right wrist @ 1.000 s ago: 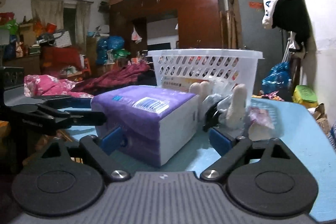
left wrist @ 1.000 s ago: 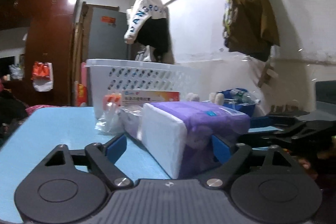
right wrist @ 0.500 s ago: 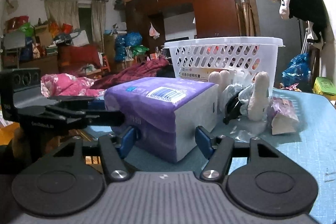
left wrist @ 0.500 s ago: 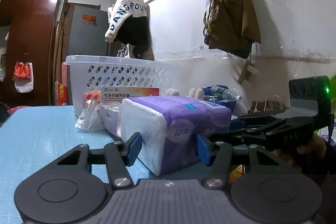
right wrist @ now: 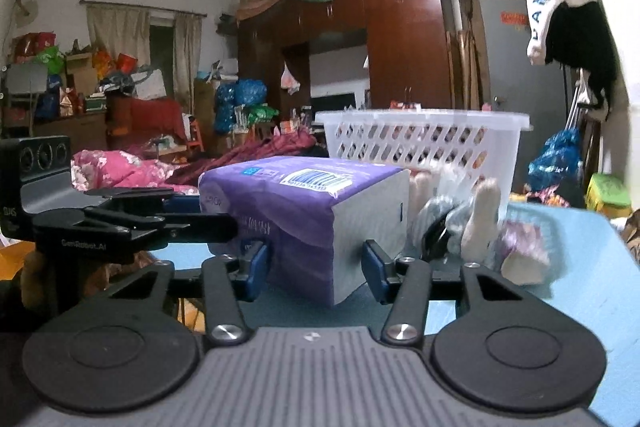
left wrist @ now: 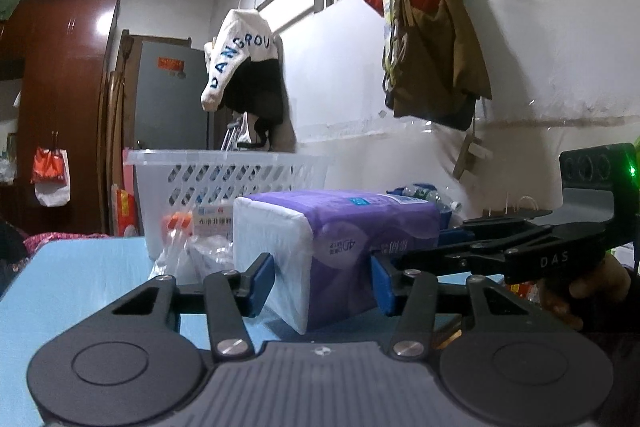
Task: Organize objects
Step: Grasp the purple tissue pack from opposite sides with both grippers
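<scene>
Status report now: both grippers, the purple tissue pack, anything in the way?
Left gripper and right gripper have just been closing, now clamped on opposite ends of purple tissue pack. White basket behind it; bagged items crowd the path.

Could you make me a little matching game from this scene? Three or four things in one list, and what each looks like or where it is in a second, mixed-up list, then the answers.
Things:
1. tissue pack
2. basket
3. table
4. jacket

Descriptions:
A. white, with holes in its walls
B. hangs on the wall
C. purple, between both grippers' pads
D. light blue top

Pairs: 1-C, 2-A, 3-D, 4-B
</scene>
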`<state>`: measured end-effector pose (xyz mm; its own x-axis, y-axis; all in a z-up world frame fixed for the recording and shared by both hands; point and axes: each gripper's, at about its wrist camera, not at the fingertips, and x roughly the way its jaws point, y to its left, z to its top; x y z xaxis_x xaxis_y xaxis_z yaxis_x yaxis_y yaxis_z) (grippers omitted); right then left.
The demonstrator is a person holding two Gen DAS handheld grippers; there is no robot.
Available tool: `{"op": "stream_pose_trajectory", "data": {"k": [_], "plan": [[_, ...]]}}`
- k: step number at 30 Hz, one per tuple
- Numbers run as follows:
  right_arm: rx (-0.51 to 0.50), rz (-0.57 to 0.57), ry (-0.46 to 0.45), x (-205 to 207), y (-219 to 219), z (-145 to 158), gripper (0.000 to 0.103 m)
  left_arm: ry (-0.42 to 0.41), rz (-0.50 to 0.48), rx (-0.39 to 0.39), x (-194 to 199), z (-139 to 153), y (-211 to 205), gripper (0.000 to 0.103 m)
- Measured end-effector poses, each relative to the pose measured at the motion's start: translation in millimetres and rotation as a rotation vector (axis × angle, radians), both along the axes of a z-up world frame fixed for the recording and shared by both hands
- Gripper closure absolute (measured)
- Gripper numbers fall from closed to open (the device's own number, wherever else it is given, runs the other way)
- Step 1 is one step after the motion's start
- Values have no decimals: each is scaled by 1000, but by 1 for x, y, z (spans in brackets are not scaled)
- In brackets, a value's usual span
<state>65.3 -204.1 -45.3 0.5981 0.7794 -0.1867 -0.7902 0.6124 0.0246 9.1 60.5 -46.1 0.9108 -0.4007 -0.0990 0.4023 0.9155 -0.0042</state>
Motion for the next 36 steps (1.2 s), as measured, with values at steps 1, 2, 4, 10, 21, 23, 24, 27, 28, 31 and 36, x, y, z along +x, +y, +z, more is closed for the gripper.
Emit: {"op": "stream_pose_trajectory", "data": {"k": [1, 2, 4, 10, 21, 23, 24, 27, 28, 31, 36], "plan": [[2, -3, -5, 0, 0, 2, 50, -6, 0, 2, 0, 2, -1, 49], [3, -7, -11, 0, -1, 5, 50, -13, 1, 3, 0, 4, -2, 49], [3, -13, -21, 0, 0, 9, 50, -26, 0, 7, 1, 8, -3, 49], [4, -20, -26, 4, 2, 12, 50, -32, -11, -8, 5, 10, -1, 49], [-1, -19, -25, 4, 3, 13, 50, -48, -11, 11, 2, 9, -2, 50], [-3, -19, -24, 5, 3, 13, 50, -47, -11, 11, 2, 9, -2, 50], [-4, -19, -24, 5, 3, 13, 50, -47, -11, 11, 2, 9, -2, 50], [-10, -19, -24, 4, 3, 13, 50, -48, -10, 15, 2, 8, -2, 50], [-11, -19, -24, 3, 4, 13, 50, -49, -10, 16, 2, 8, -2, 50], [-13, -19, -27, 3, 3, 14, 50, -50, -13, 18, 2, 8, -1, 50], [-14, -19, -25, 3, 3, 13, 50, -56, -12, 23, 1, 7, -3, 50]]}}
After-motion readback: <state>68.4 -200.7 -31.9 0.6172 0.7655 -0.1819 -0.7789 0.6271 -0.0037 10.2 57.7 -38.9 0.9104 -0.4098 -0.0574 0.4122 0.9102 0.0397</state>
